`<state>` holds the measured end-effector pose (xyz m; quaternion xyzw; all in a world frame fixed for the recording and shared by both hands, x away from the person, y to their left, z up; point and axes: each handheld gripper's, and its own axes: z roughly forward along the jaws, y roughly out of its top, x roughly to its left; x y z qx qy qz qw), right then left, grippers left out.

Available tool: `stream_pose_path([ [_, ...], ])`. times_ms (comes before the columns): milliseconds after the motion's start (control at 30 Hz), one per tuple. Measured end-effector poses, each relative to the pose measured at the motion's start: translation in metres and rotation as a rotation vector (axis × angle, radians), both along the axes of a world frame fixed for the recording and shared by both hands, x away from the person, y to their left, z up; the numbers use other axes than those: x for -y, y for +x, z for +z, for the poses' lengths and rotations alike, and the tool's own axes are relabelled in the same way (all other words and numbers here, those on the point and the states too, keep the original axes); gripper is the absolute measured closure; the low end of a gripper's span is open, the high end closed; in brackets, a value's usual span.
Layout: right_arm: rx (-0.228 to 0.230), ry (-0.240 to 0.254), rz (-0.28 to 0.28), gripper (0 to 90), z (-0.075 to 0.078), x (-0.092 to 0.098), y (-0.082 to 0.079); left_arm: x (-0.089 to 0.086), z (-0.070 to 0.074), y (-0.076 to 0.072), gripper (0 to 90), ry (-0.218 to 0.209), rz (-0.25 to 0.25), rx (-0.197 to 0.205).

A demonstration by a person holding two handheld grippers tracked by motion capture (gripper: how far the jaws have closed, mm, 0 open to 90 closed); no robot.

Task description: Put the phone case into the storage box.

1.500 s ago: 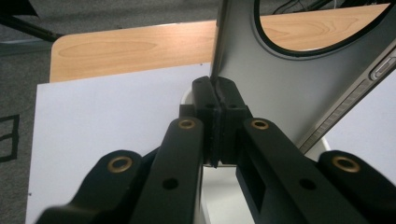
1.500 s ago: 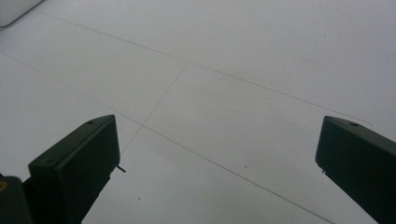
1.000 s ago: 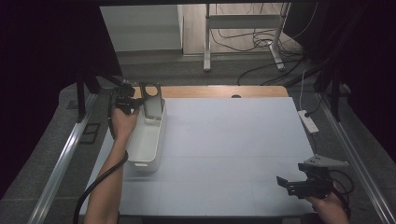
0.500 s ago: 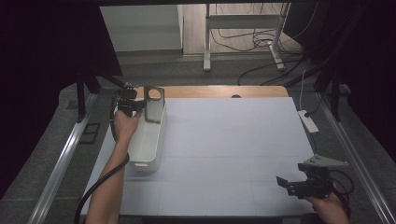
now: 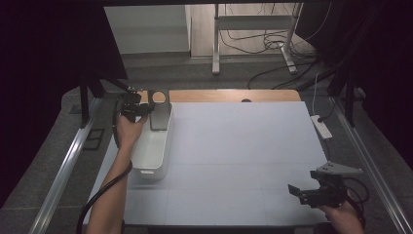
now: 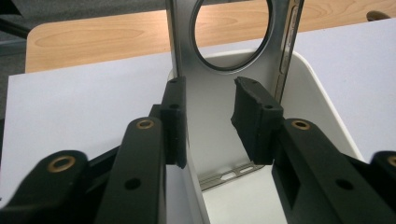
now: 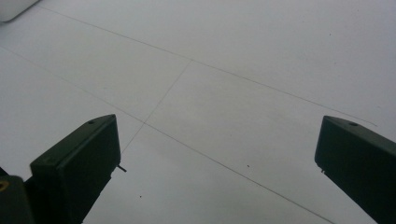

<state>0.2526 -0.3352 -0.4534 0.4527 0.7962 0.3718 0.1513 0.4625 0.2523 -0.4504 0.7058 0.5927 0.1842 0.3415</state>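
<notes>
My left claw (image 6: pixel 208 116) has just been opening (pads clear of the metal stand (image 6: pixel 231 42)), which stands upright inside the white bin (image 5: pixel 153 151) on the surface (image 5: pixel 243 156). My right claw (image 7: pixel 215 158) hangs open well apart.

no readable text, labels or numbers

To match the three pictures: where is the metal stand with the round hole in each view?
High view: stand upright at the far end of the white bin, upper left.
Left gripper view: stand top centre, just beyond the jaws.
Right gripper view: not in it.
Shared landmark: the bin, in high and left gripper views.
</notes>
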Motion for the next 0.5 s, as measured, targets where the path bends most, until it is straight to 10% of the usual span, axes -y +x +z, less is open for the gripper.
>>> stream_pose_path([
  [500,0.001,-0.002,0.006,0.8,0.0,-0.0001,-0.0001,0.0003,0.0039,-0.0058,48.1,-0.023,-0.06,0.029],
])
